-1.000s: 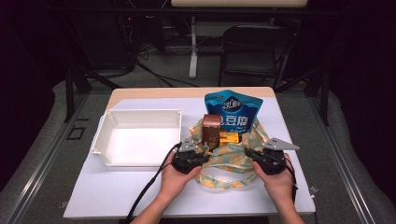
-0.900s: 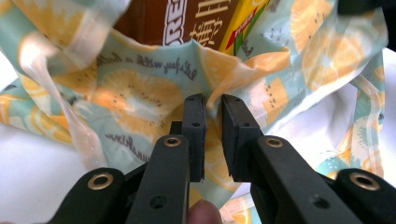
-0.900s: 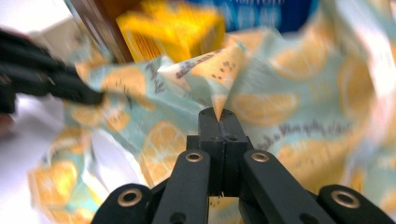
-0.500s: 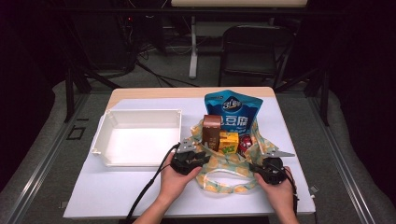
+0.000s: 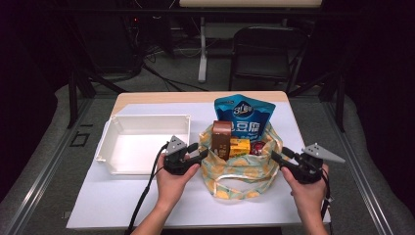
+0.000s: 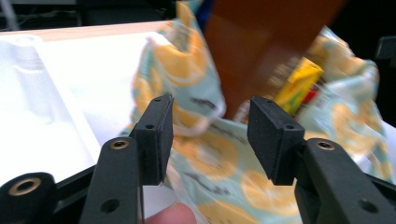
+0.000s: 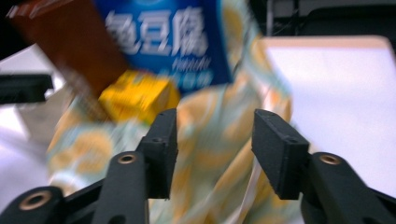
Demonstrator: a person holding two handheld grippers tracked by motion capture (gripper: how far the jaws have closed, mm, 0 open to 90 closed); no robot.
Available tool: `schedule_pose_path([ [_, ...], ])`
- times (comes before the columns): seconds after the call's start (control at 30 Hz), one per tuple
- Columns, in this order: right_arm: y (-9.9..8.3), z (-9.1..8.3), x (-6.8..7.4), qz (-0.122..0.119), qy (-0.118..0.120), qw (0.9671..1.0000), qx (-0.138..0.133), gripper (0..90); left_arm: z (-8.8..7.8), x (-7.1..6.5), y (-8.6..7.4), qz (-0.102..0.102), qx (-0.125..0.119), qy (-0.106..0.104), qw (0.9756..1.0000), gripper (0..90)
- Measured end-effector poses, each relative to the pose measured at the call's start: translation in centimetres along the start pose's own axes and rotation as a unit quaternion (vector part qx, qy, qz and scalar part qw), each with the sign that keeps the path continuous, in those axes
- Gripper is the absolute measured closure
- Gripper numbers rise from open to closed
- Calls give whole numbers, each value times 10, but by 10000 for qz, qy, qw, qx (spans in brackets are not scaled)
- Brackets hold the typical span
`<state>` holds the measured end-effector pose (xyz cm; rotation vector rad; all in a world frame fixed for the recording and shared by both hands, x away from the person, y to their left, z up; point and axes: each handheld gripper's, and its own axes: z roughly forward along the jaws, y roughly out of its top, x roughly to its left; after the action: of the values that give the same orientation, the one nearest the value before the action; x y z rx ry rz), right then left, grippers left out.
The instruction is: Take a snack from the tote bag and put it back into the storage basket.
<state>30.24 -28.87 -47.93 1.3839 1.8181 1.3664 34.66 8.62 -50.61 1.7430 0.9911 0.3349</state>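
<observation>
White table sheet [image 5: 122, 205], big and bare on my side. On it, left of centre, an open shallow white plastic bin [image 5: 108, 142]. Just right of the bin sits the soft cloth bag with an orange-slice print on pale blue-green [image 5: 240, 172], mouth spread wide, walls slumped.

Handling, my judgement: the cloth is limp and light and will fold wherever I pinch it; the load inside gives the weight. Best hold looks like the rim or the strap edges on each side, not the sagging front.

Contents, largest down: a tall blue foil snack pouch [image 5: 248, 117] standing at the back, likely crinkly and slick; a brown carton [image 5: 221, 139] upright in front of it, stiff; a small yellow box [image 5: 240, 147] beside that; something red [image 5: 258, 148] next to it, too small to identify.

My left gripper [image 5: 199, 154] sits just at the bag's left rim, between bin and bag. My right gripper [image 5: 280, 157] is just at the right rim. Both have just been opening; jaws stand apart with nothing pinched, cloth lying beyond the pads in both gripper views.
</observation>
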Motion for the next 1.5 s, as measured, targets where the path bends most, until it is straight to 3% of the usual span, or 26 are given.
schedule_pose_path([
  [0.1,12,21,-7,148,-55,9999,18,444,8,2,3,-97,48,122,9999,478],
  [0.17,16,37,-11,207,-171,9996,112,479,14,2,4,-145,127,182,9996,487],
  [0.23,16,51,-15,212,-178,9992,282,587,20,0,3,-112,197,198,9995,569],
  [0.3,14,61,-18,182,-159,9985,490,762,26,-3,0,-69,311,333,9989,680],
  [0.33,12,64,-18,149,-209,9983,530,832,28,-3,-1,-96,394,259,9988,747],
  [0.4,10,67,-21,159,-352,9972,640,900,33,-6,-3,-62,528,349,9980,884],
  [0.47,8,70,-28,266,-349,9963,735,900,37,-9,-5,77,623,444,9970,900],
  [0.57,4,79,-40,372,-410,9930,1042,900,42,-18,-9,391,801,714,9935,900],
  [0.77,-17,88,-52,446,-306,9886,1407,900,53,-18,-27,236,1127,704,9909,900],
  [0.83,-25,89,-53,457,-343,9875,1471,900,55,-19,-31,399,1200,837,9884,900],
  [0.9,-32,91,-54,389,-390,9861,1571,900,55,-21,-32,479,1136,921,9881,900],
  [1.03,-36,92,-57,388,-412,9846,1654,900,60,-21,-44,568,1298,935,9855,900],
  [1.1,-36,92,-54,271,-468,9847,1654,900,60,-21,-45,582,1309,922,9854,900],
  [1.17,-36,89,-53,302,-439,9865,1548,880,59,-18,-45,463,1356,813,9863,900],
  [1.27,-36,75,-50,348,-341,9930,1076,760,55,-17,-44,528,1345,740,9867,889],
  [1.43,-27,42,-39,318,-101,9988,356,628,42,-18,-40,416,1077,424,9924,791],
  [1.5,-25,30,-33,150,-14,9994,303,586,42,-17,-39,352,1023,317,9936,772],
])
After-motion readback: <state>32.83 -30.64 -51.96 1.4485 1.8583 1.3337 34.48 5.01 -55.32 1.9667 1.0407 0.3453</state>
